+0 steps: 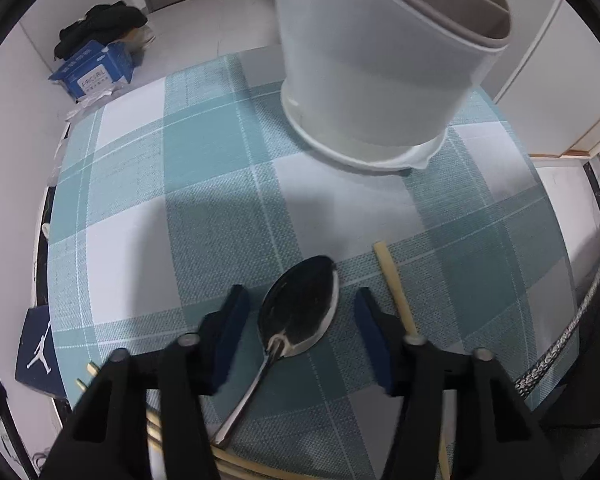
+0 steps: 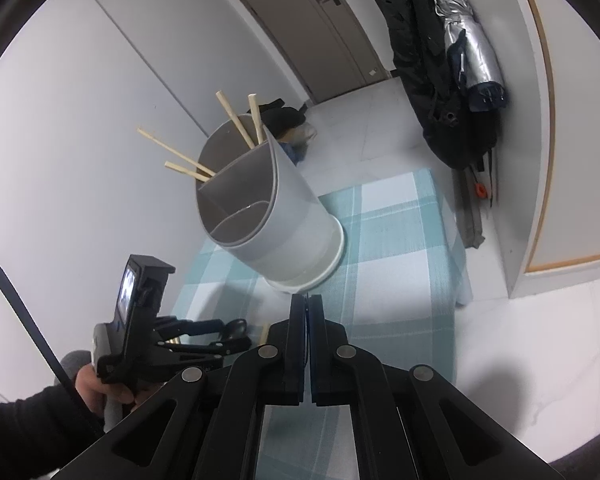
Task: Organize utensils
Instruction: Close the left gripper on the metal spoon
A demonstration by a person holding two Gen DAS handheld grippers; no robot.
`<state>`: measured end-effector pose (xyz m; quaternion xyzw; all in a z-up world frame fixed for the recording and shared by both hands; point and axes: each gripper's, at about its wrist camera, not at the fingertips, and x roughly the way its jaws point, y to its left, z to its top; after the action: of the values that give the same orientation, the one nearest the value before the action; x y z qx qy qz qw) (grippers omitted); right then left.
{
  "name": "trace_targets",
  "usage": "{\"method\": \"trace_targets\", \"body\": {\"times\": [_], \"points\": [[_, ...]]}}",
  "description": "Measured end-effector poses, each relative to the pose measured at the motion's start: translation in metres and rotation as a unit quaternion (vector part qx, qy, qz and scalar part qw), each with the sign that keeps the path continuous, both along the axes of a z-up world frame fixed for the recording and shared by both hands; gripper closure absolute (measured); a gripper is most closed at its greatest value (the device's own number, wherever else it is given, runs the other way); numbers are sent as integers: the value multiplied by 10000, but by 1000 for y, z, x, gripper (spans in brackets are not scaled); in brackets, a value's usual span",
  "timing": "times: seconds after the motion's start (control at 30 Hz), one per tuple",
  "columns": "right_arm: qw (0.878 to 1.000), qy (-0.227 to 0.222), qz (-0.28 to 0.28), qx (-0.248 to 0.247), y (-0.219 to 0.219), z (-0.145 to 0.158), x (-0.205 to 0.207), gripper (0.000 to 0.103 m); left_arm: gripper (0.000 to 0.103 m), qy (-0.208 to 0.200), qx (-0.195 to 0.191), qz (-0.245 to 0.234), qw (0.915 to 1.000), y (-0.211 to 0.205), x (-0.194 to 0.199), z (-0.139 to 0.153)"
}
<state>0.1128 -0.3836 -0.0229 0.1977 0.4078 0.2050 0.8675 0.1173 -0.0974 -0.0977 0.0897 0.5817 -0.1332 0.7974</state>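
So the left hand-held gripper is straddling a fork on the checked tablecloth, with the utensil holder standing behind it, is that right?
Not quite: it is a spoon, not a fork. The left wrist view shows its shiny bowl lying between the fingers of the left hand-held gripper, which do not press on it. The rest holds: it lies on the checked tablecloth, with the utensil holder standing behind it.
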Motion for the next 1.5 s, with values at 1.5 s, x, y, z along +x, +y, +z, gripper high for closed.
{"method": "trace_targets", "body": {"times": [1.5], "points": [[9955, -782, -415, -339, 8, 21, -11, 102, 77, -812, -2265, 1935, 9511, 61, 30, 53]]}}
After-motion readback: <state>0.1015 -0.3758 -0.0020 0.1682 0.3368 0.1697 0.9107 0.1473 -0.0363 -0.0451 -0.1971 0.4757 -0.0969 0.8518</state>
